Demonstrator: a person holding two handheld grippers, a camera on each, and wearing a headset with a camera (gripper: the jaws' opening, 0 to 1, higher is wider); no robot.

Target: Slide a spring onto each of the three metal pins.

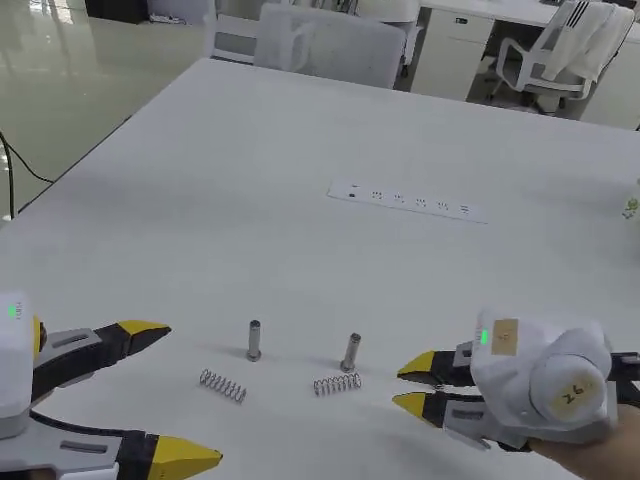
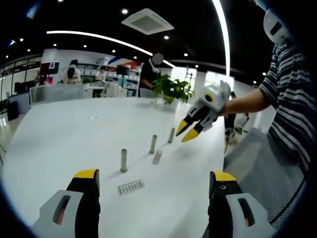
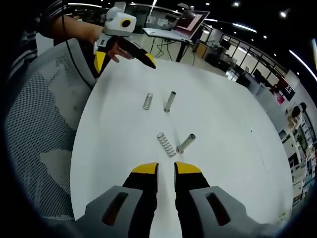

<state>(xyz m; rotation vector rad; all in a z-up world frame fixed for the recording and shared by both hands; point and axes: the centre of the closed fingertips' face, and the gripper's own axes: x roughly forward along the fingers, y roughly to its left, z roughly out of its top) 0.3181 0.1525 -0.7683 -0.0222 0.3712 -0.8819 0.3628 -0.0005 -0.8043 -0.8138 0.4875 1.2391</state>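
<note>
Left tongs spread wide, right tongs only a crack apart, both empty. Between them two pins stand upright on the white table, a spring lying by each. Power strip sits further back, office chairs past the far edge

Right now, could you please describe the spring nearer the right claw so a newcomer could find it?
On the white table, on the near side of the power strip, stand upright metal pins. The spring lies by the foot of the pin nearer the right claw; the other spring lies further left.
</note>
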